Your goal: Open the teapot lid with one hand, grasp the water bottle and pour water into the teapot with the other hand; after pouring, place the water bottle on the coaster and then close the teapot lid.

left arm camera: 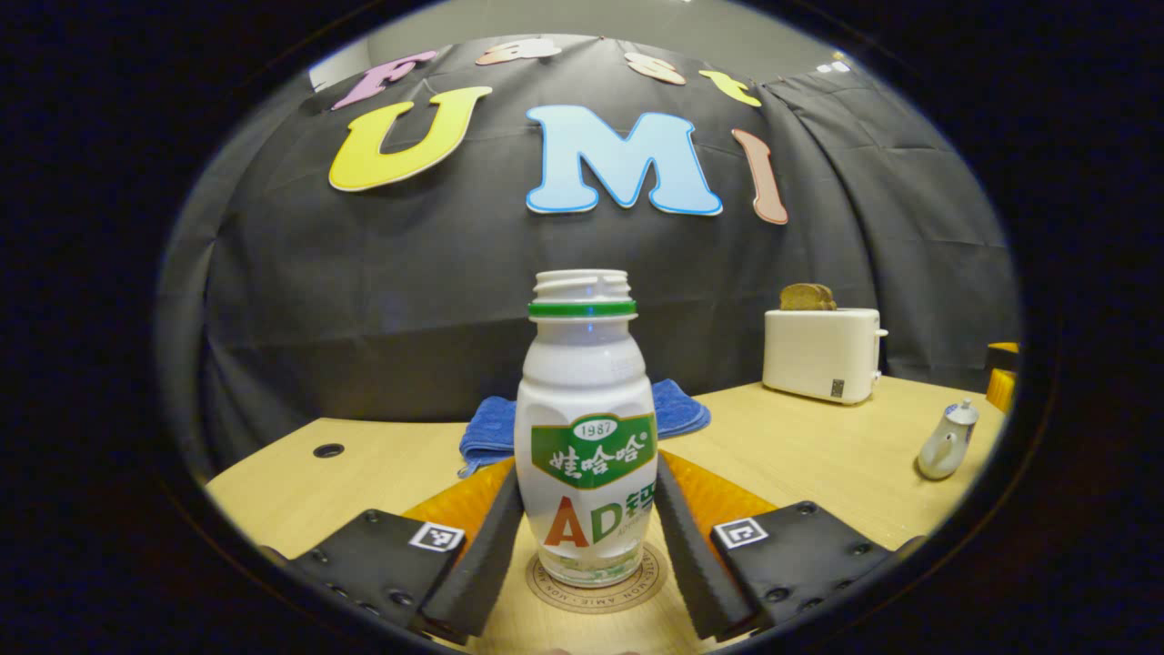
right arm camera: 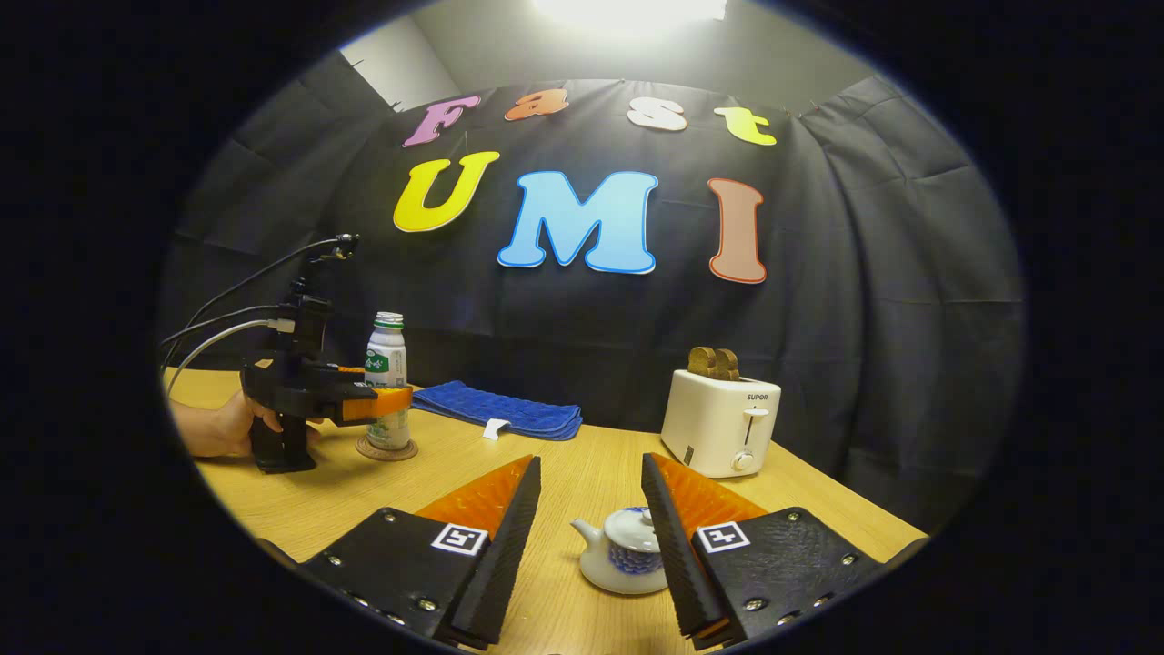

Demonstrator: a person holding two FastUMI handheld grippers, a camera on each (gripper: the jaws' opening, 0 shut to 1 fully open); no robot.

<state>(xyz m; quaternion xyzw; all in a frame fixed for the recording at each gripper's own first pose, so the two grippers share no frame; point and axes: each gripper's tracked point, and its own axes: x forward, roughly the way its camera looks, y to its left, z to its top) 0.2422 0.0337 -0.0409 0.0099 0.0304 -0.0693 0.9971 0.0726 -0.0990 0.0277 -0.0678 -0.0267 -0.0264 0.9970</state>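
White plastic, waisted at the middle — the bottle (left arm camera: 587, 428) stands uncapped on the coaster (left arm camera: 600, 582) between the left gripper (left arm camera: 587, 537) fingers, which sit at its lower sides; whether they press or only flank it I cannot tell. It looks light and a little squashy, smooth-labelled, so a grip at the waist seems safest, firm but not crushing. The teapot (right arm camera: 627, 550), lid on, sits on the table (right arm camera: 564, 473) between the spread-apart fingers of the right gripper (right arm camera: 591, 537) — glazed, likely slippery and fragile; its small knob is probably the place to pinch.
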